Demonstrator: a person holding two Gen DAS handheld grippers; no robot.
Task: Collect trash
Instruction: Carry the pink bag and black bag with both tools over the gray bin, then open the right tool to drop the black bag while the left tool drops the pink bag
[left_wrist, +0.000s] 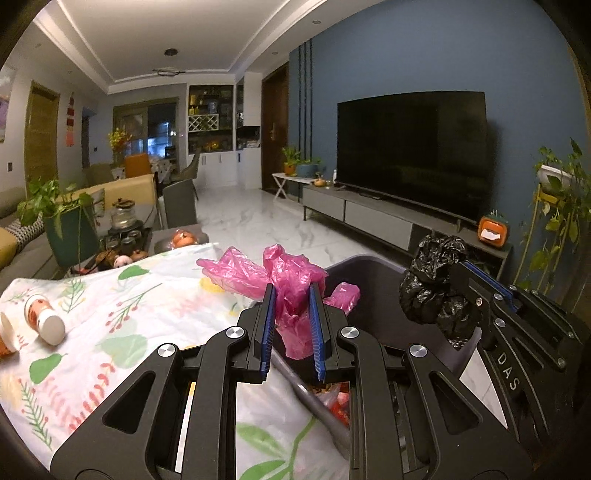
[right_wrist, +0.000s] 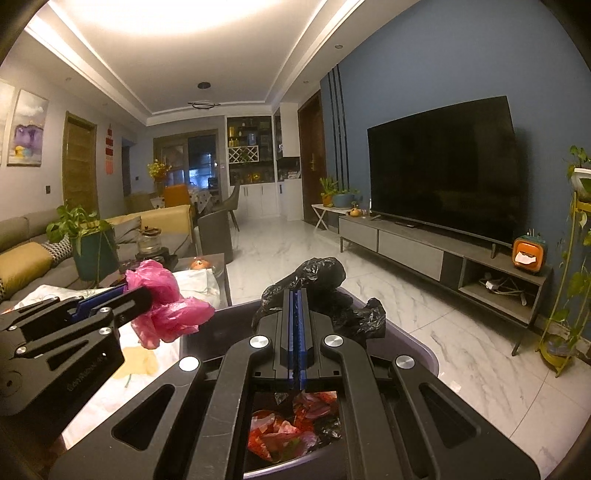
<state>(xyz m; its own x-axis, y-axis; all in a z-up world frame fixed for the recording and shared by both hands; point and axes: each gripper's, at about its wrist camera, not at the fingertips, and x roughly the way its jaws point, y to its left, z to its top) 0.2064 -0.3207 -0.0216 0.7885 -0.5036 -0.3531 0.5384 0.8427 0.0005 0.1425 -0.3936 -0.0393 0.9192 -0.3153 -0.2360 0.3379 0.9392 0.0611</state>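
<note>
Closest to the lens are the two tongs themselves, hovering over the grey bin (right_wrist: 424, 354), which already has red wrappers (right_wrist: 291, 428) at the bottom. The left gripper (left_wrist: 291, 325) is clamped on a crumpled pink plastic bag (left_wrist: 291, 280), held right at the bin's left rim beside the floral tablecloth (left_wrist: 122, 321). The right gripper (right_wrist: 295, 325) is squeezed tight on a black plastic bag (right_wrist: 317, 277) above the bin's far side. Both bags look feather-light, soft and slippery, so I'd pinch a thick bunched wad. A small bottle (left_wrist: 44, 317) lies far left on the cloth.
</note>
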